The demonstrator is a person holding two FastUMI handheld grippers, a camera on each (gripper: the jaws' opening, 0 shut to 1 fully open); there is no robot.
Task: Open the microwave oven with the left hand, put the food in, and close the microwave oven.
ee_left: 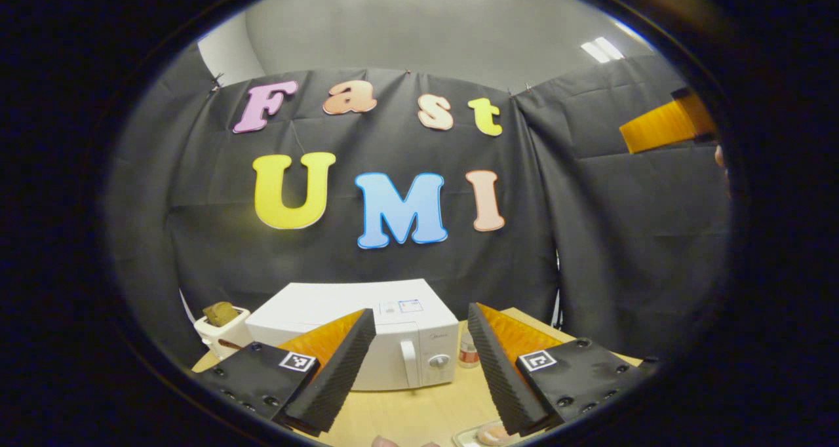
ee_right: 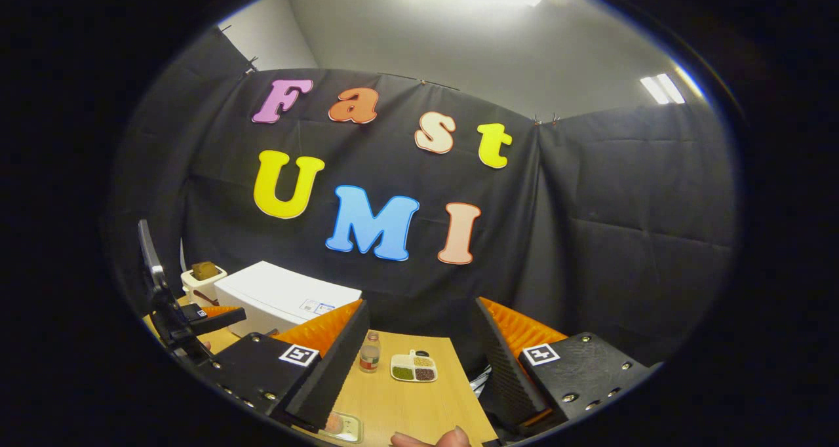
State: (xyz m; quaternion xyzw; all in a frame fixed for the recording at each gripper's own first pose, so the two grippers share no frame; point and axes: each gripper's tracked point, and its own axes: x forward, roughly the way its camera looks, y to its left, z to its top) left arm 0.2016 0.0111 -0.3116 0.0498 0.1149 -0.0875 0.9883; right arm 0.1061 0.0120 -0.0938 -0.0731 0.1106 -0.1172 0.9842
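microwave (ee_left: 367, 332) door shut, at 12 o'clock past left gripper (ee_left: 419, 362), jaws wide; right gripper (ee_right: 419, 362) wide too, holding nothing.

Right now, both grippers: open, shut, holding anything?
Left gripper: open, holding nothing, facing the closed white microwave oven.
Right gripper: open, holding nothing.

Staged recording booth, black cloth wall (ee_right: 590, 237) under office ceiling lights (ee_left: 603, 48), wooden worktop (ee_right: 406, 401) with white microwave oven (ee_left: 367, 329), toaster (ee_left: 219, 332), bottle (ee_right: 370, 354)
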